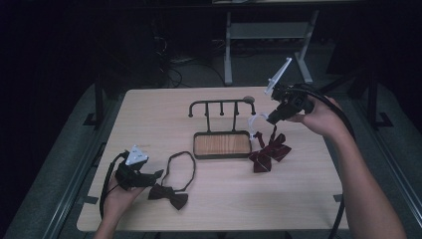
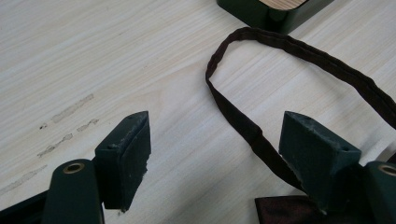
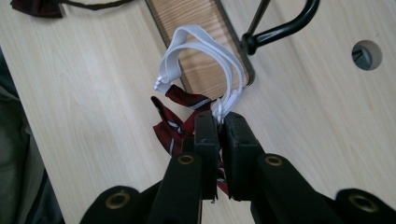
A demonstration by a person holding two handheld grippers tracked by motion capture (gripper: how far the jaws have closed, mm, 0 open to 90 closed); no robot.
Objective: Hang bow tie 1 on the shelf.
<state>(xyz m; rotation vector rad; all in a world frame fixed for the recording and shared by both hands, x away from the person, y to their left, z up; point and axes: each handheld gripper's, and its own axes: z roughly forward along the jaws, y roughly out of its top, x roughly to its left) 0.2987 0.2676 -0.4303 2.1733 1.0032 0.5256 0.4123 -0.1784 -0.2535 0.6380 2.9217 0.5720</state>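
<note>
on the pale table [image 1: 298, 199] the right gripper [image 3: 219, 122] clamped the striped bow tie's [image 1: 269, 152] white strap [image 3: 201, 44] beside the rack [image 1: 221, 107], likely needing looping over a hook, while the left gripper [image 2: 215, 154] gaped over the dark tie's [image 1: 169, 195] strap.

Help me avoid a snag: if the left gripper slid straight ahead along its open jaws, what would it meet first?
Most likely the dark strap of the brown bow tie, which crosses the table between the left gripper's open jaws. Beyond it stands the rack's wooden base. Depth is hard to judge.
</note>
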